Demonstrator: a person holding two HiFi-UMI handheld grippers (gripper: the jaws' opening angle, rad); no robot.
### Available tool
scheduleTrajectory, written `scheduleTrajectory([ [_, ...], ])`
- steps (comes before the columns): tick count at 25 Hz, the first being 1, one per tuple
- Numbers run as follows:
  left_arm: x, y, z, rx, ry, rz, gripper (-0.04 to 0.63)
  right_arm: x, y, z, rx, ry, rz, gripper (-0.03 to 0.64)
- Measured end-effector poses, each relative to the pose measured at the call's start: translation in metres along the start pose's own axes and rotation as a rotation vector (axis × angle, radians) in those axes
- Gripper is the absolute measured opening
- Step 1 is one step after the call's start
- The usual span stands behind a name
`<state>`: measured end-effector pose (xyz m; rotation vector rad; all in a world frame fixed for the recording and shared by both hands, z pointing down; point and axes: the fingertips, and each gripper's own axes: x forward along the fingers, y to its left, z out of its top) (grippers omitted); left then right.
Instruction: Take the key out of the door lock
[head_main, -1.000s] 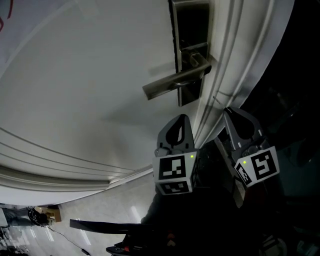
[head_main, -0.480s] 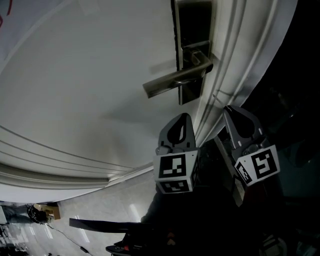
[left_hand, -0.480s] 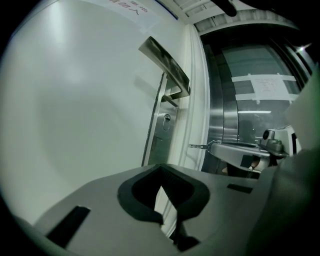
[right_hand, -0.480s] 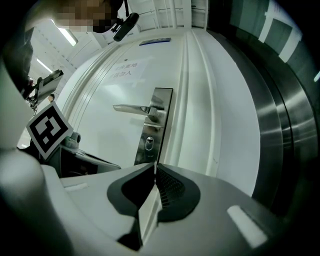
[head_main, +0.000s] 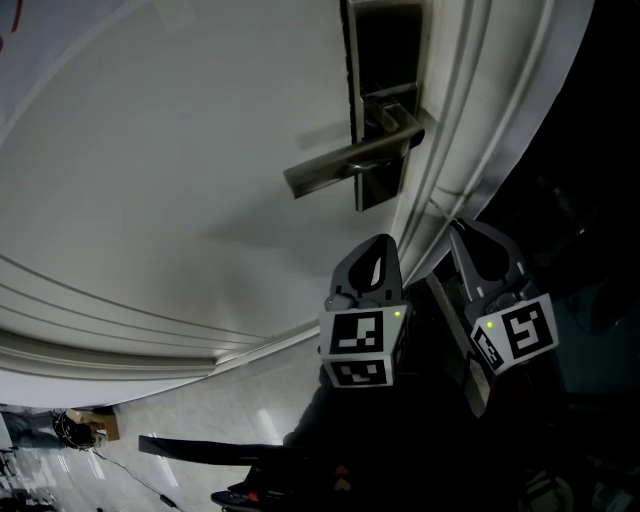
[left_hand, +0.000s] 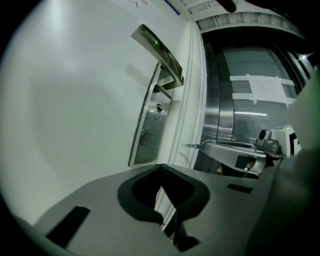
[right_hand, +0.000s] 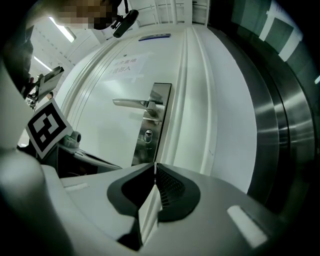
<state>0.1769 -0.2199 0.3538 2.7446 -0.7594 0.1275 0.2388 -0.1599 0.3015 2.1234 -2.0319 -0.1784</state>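
Grippers are hanging low and close to the person, side by side just off the door's latch edge, with the left gripper (left_hand: 160, 170) sitting at nine o'clock of the right gripper (right_hand: 154, 167). The left jaws are resting tip to tip and carrying nothing, so that tool is probably idling out of the way. The right jaws are pressing together too. In the left gripper view a thin metal blade with a small ring, apparently the key (left_hand: 194, 146), is sticking out of their tips toward nine o'clock, clear of the door. A firm pinch is likely what is stopping it from slipping. Farther out, at about twelve o'clock of both tools in the head view, the steel lock plate (head_main: 385, 50) is sitting on the door (head_main: 180, 180), its lever handle (head_main: 345, 163) reaching toward eight o'clock. The keyhole cylinder (right_hand: 148, 135) under the lever is showing a bare slot, suggesting the removal is already done. The white door panel is looking smooth and plain, and a paper notice (right_hand: 125, 65) is hanging above the lever. Beyond, at three o'clock, a brushed metal frame (right_hand: 275, 125) is catching the light. At seven o'clock in the head view a pale glossy floor (head_main: 180, 415) is showing past the door's foot.
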Motion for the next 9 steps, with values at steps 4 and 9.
scheduleTrajectory([
  [4, 0.0011, -0.0022, -0.0012, -0.004, 0.003, -0.007, 0.0, -0.0028, -0.0024, -0.0025, 0.001, 0.009, -0.008, 0.012],
  [9, 0.0001, -0.0052, -0.0011, -0.002, 0.001, -0.011, 0.0, -0.0053, -0.002, -0.0026, 0.001, 0.011, -0.01, 0.012],
])
